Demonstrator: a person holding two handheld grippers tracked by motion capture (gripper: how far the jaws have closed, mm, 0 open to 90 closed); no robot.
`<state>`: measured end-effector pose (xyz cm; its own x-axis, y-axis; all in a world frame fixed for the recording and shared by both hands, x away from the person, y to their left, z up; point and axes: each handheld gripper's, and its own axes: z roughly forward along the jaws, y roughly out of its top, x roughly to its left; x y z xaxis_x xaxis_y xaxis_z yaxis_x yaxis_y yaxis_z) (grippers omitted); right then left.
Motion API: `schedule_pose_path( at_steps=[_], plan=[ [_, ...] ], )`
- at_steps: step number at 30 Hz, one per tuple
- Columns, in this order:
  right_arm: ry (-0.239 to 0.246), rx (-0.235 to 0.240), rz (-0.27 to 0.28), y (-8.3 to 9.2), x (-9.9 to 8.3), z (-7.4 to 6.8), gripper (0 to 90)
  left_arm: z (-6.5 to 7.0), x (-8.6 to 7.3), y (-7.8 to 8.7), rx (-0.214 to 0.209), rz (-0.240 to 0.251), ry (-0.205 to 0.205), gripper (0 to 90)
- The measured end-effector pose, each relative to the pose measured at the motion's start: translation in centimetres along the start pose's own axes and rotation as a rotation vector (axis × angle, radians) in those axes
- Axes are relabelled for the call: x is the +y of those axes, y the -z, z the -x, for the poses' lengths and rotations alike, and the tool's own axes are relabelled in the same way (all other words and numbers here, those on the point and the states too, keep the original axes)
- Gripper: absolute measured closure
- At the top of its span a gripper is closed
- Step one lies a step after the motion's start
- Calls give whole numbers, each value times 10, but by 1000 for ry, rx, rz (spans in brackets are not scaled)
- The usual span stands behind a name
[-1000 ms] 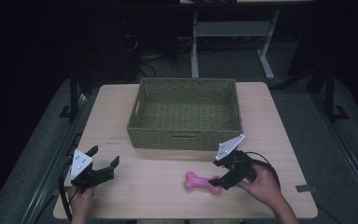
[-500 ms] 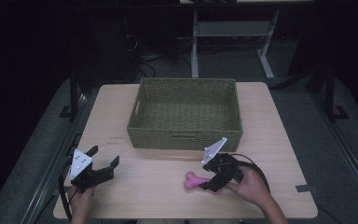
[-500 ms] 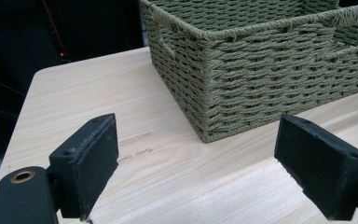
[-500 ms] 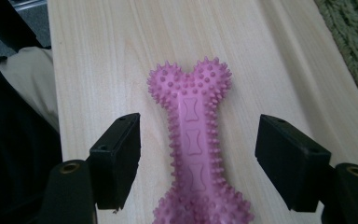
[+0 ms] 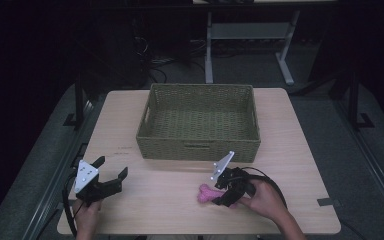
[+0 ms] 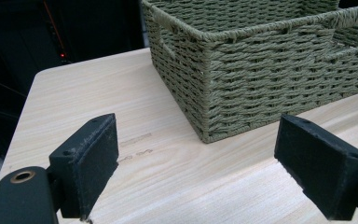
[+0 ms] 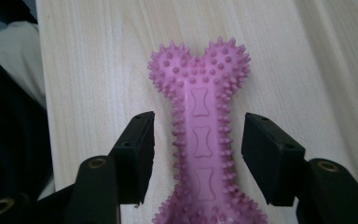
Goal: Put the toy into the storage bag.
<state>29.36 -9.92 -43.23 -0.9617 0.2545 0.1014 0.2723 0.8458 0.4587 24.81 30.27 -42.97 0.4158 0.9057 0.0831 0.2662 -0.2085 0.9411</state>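
Observation:
A pink spiky bone toy [image 5: 206, 193] [image 7: 200, 140] lies flat on the wooden table [image 5: 170, 200], near its front edge. My right gripper [image 5: 224, 192] [image 7: 197, 147] is down over it, one jaw on each side of the bone's shaft. Its jaws have just been closing, and a small gap still shows between each pad and the toy. My left gripper [image 5: 112, 176] [image 6: 200, 163] rests at the front left of the table, open with nothing between its pads. A green woven basket [image 5: 198, 149] [image 6: 242, 84] stands behind both, with no object visible inside it.
Dark floor, cables and a metal frame [image 5: 245, 45] lie beyond the table's far edge. A strip of grey tape [image 5: 328, 202] is stuck at the front right. In the right gripper view, the table's edge [image 7: 44, 107] runs close beside the toy.
My right gripper has slid left and down onto the pink bone, and its jaws have narrowed around the shaft. The left gripper has stayed put.

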Motion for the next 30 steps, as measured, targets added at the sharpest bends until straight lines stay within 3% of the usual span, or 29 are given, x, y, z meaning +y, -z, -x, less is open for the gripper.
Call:
schedule_pose_path(
  at_steps=[17, 23, 30],
  plan=[
    [77, -63, -109, -7, 6, -7, 574, -2, 0, 1, 1, 0, 5, 130],
    [71, -42, -122, -7, 8, -3, 583, -2, 0, 1, 3, 4, 9, 130],
    [47, 20, -85, 4, 10, 5, 582, -2, 0, 0, 1, -1, 5, 130]
  ],
)
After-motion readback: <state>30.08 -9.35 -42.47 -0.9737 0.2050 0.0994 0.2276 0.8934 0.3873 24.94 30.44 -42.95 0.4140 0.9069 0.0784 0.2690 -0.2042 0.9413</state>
